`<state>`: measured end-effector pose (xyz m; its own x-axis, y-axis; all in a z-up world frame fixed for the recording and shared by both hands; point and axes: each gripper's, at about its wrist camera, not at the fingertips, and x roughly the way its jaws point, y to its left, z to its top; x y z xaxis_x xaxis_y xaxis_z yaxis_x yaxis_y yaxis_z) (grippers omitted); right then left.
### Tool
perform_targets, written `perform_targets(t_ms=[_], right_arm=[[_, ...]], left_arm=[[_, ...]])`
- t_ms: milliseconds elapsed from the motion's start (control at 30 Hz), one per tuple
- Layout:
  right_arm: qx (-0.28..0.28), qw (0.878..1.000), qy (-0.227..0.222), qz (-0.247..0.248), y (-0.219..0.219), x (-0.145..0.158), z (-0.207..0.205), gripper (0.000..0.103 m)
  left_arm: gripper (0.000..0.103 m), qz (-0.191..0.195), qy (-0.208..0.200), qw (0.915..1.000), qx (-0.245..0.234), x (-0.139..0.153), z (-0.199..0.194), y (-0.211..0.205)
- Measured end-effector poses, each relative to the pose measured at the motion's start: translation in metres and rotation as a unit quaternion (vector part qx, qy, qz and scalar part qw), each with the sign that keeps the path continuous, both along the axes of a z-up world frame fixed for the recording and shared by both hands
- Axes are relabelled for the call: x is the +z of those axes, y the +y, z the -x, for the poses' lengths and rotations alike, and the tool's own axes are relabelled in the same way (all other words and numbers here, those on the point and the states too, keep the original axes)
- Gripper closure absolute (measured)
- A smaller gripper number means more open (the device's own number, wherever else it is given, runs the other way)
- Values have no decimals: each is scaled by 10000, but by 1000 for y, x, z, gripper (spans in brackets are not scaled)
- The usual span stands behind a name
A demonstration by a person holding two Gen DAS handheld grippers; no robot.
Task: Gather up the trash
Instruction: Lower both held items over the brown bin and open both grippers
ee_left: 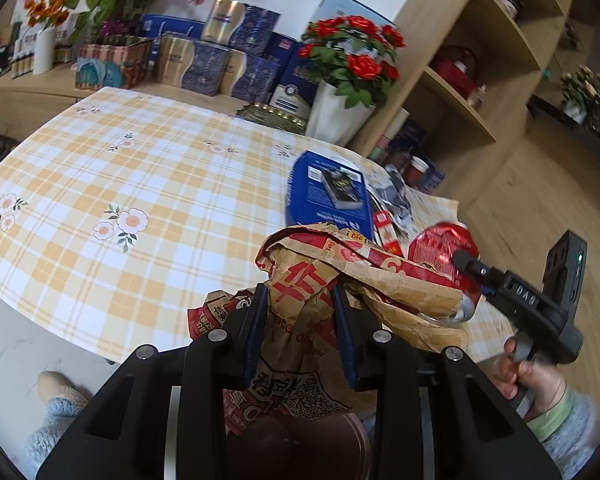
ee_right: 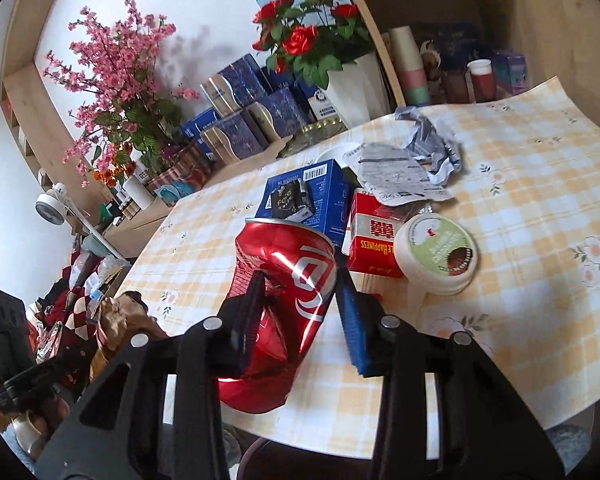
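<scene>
Crumpled brown-red paper bag (ee_left: 300, 304) sitting clamped between jaws of left gripper (ee_left: 300, 300), hanging over tabletop (ee_left: 100, 184) edge. Dented red can (ee_right: 284, 304) being squeezed in jaws of right gripper (ee_right: 300, 292), above tabletop. Blue box (ee_right: 320, 200), red carton (ee_right: 370, 244), round white tub (ee_right: 436, 254), crumpled wrappers (ee_right: 404, 172) lying just behind can. Person's hand (ee_left: 528, 376) gripping right handle.

A yellow-and-white checked tablecloth (ee_left: 100, 184) sprigged with pale pink flowers carries a royal-blue box (ee_right: 320, 200), a red cigarette pack (ee_right: 370, 246) lettered in white and a white tub with a green lid (ee_right: 436, 254); the crushed cola can (ee_right: 284, 304) gleams red with white script.
</scene>
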<state>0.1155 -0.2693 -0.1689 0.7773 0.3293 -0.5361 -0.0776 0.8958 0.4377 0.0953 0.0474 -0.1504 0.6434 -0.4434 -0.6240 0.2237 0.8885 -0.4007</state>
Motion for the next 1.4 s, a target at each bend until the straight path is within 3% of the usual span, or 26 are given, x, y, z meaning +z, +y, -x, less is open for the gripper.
perform_targets(t_ms=[200,367,433,500,733,1033,1133,1200,1333,1400], right_arm=[[-53,9999,-138,18,-4,12,33,65],[-32,9997,-232,50,-3,16,62,69],[6,9997,-231,37,-2,16,70,74],[70,9997,-215,29,-1,12,78,89],[190,9994,22,-278,-1,-7,81,91],[343,9990,61,-293,6,-9,81,91],[372,9989,122,-274,8,-13,83,91],[390,9987,169,-274,8,-16,85,91],[494,9980,286,-280,12,-23,89,91],[629,9971,344,-258,18,-28,92,91]], left_arm=[[71,-318,-53,9985,-434,-7,31,-19],[71,-485,146,9961,-719,-31,57,-32],[71,-510,331,9948,-817,-48,66,-37],[71,-639,490,9926,-903,-66,74,-43],[71,-893,1159,9833,-1085,-118,77,-55],[68,-912,1780,9720,-1237,-155,67,-67],[57,-763,1692,9748,-1238,-150,66,-67],[41,-624,1550,9800,-1085,-143,65,-60],[39,-330,1226,9907,-494,-124,65,-37],[30,-244,875,9958,-100,-106,68,-22]])
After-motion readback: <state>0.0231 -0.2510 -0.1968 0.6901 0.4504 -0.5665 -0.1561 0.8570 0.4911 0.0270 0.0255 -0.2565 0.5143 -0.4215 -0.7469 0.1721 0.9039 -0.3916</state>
